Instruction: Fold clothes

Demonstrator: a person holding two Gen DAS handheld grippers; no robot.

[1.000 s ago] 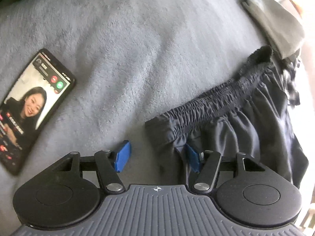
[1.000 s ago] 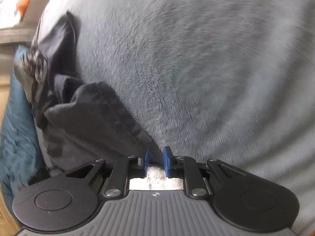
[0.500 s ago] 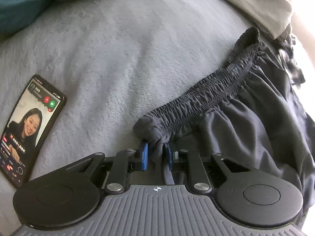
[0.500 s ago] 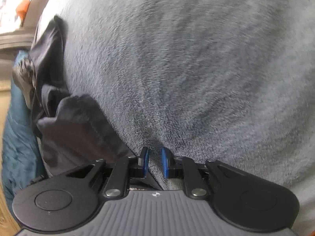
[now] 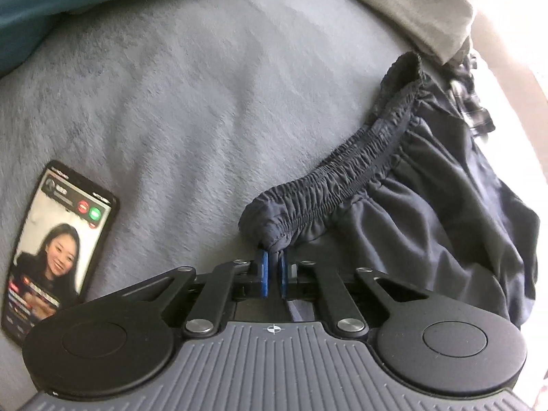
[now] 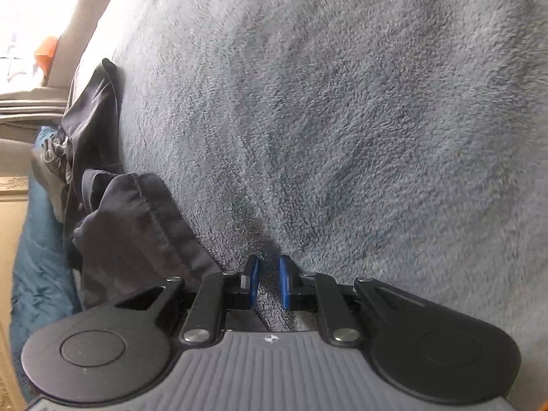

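Left gripper clamps the waistband corner; the fold can begin

Left gripper [image 5: 273, 275]: jaws just closed, now pinching the dark shorts [image 5: 404, 205] at the waistband's near end; the rest trails toward two o'clock across the grey blanket [image 5: 191, 89]. Right gripper [image 6: 269, 282]: jaws narrowing, a slim gap left, only blanket pile seen between them, the hem at ten o'clock.

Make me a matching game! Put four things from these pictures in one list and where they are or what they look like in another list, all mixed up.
Things:
1. phone
2. shorts
3. blanket
4. folded grey cloth

Descriptions:
A. fluffy and grey, lying under everything
B. far away, past the end of the waistband
C. lying face up, screen lit
D. dark, waistband corner pinched by the left gripper

Pairs: 1-C, 2-D, 3-A, 4-B
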